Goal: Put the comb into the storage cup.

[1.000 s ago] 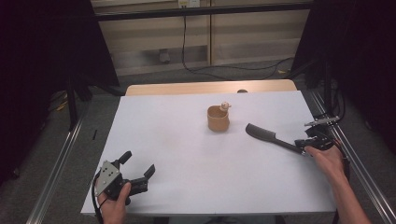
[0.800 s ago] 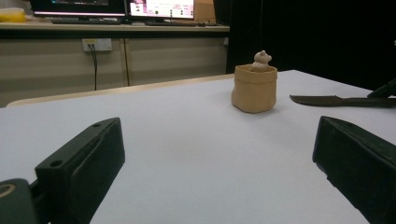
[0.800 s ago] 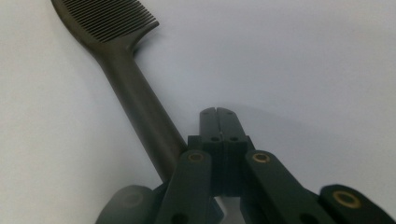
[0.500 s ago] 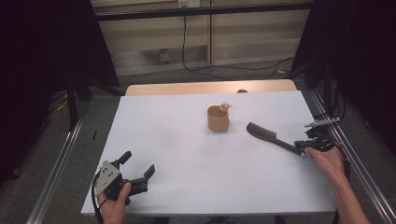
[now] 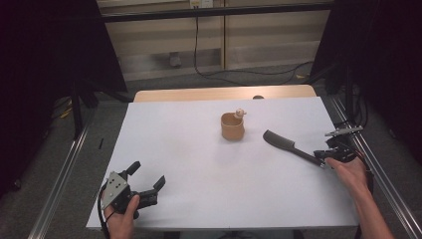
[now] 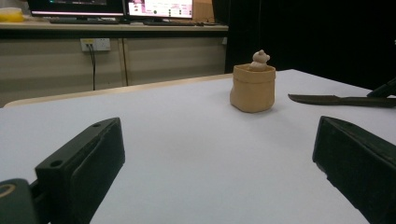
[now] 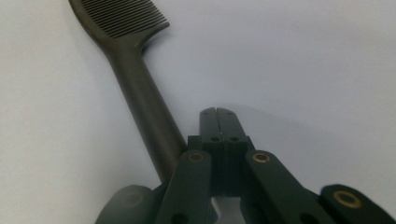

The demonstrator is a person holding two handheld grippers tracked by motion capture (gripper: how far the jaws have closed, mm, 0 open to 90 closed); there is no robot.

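Note:
A dark comb (image 5: 283, 143) lies flat on the white table (image 5: 189, 139) at the right, teeth end toward the middle. My right gripper (image 5: 323, 158) rests at the handle's near end. In the right gripper view its jaws (image 7: 217, 113) are pressed together with nothing between them, and the comb handle (image 7: 140, 88) runs along their left side and under the linkage. A tan cup (image 5: 232, 127) with a small bear figure (image 5: 240, 113) on its rim stands mid-table. My left gripper (image 5: 147, 174) sits at the front left, jaws wide open and empty, facing the cup (image 6: 252, 88).
A strip of bare wood (image 5: 224, 93) edges the table's far side. Metal rails (image 5: 59, 184) run along both sides of the table. Cables (image 5: 219, 74) lie on the floor behind. A shelf with monitors (image 6: 112, 9) stands beyond the table.

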